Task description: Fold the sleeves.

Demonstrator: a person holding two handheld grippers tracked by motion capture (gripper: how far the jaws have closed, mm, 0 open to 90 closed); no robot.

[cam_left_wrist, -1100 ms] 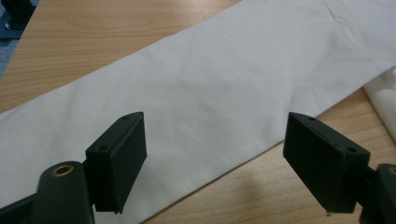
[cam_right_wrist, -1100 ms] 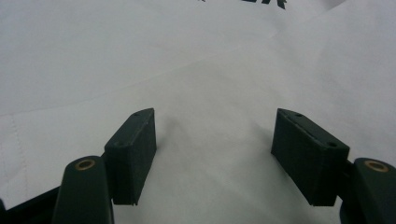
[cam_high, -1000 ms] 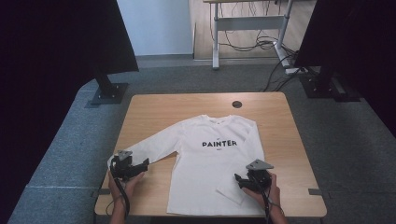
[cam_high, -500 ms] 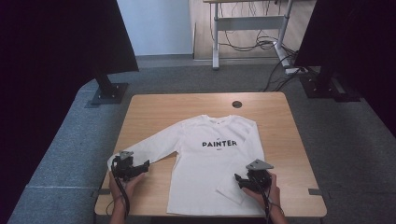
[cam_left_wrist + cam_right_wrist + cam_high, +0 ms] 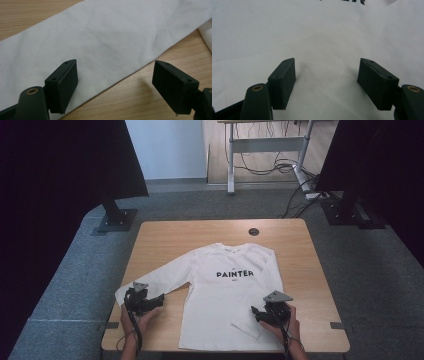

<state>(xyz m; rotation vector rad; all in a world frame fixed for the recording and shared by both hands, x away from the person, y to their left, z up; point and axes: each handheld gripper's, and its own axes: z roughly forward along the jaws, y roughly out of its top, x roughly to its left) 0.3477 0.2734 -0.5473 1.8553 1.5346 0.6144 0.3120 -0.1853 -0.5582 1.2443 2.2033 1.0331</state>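
High view, looking down on a wooden surface (image 5: 165, 237): a white long-sleeved shirt (image 5: 225, 295) printed "PAINTER" lies flat, front up, collar toward the far edge, its left sleeve (image 5: 160, 280) stretched out diagonally toward the near left corner, its right sleeve apparently folded in over the body, with a loose flap near the right hem. A person's left claw (image 5: 159, 299) rests beside the cuff end of the outstretched sleeve; the right claw (image 5: 256, 314) sits over the lower right part of the shirt. Both stand spread wide, holding nothing. From the left gripper view, the jaws straddle the sleeve's near edge (image 5: 120, 77), one jaw over cloth, the other over bare wood; from the right gripper view, both jaws hover over plain white fabric (image 5: 324, 75) just below the lettering. Judging by this layout, the work in hand is folding, and the step is taking hold of the sleeve. Doing it well likely means bringing the left claw down so one jaw slides under the edge and pinches a single layer close to the cuff, while the right claw pins or grips the body so the shirt does not drag or wrinkle as the sleeve is carried across.
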